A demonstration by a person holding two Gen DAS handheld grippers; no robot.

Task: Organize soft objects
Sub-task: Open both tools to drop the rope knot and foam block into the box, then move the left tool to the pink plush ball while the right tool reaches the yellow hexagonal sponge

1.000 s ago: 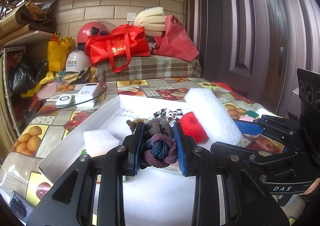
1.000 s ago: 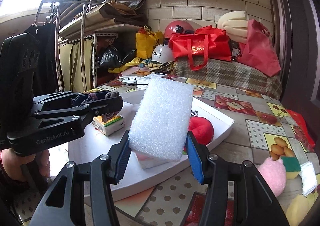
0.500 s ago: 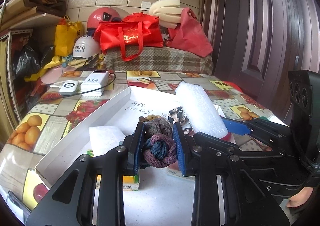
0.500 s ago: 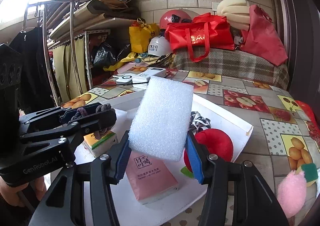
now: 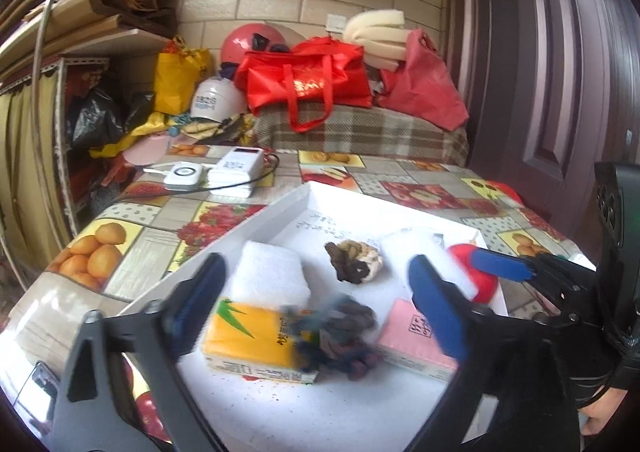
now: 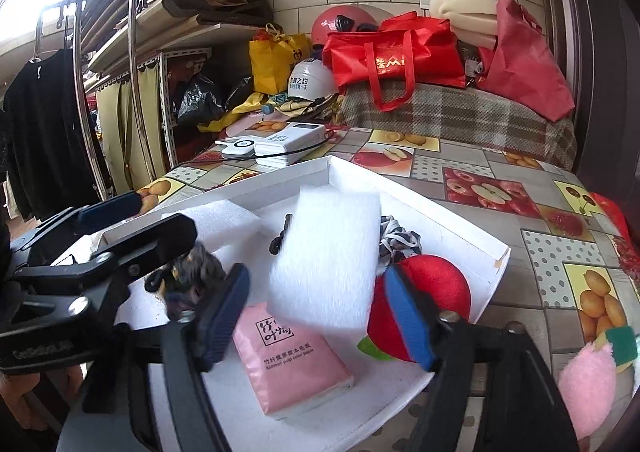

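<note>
My left gripper hangs over the white tray with its jaws opening wide. The dark knotted rope toy lies blurred below it, loose against a yellow tissue pack. My right gripper is opening too. The white foam block stands tilted between its blue pads, and the left pad is clear of it. The block's lower edge rests over a pink tissue pack, beside a red plush ball.
The tray also holds a smaller white foam piece, a brown-and-cream knot and a black-and-white fabric bit. A pink plush and a sponge lie on the tablecloth at right. A power bank sits beyond the tray.
Both grippers have gone from shut to open. The rope toy has dropped out of the left one onto the tray. The foam block has come loose in the right one and tilted.
</note>
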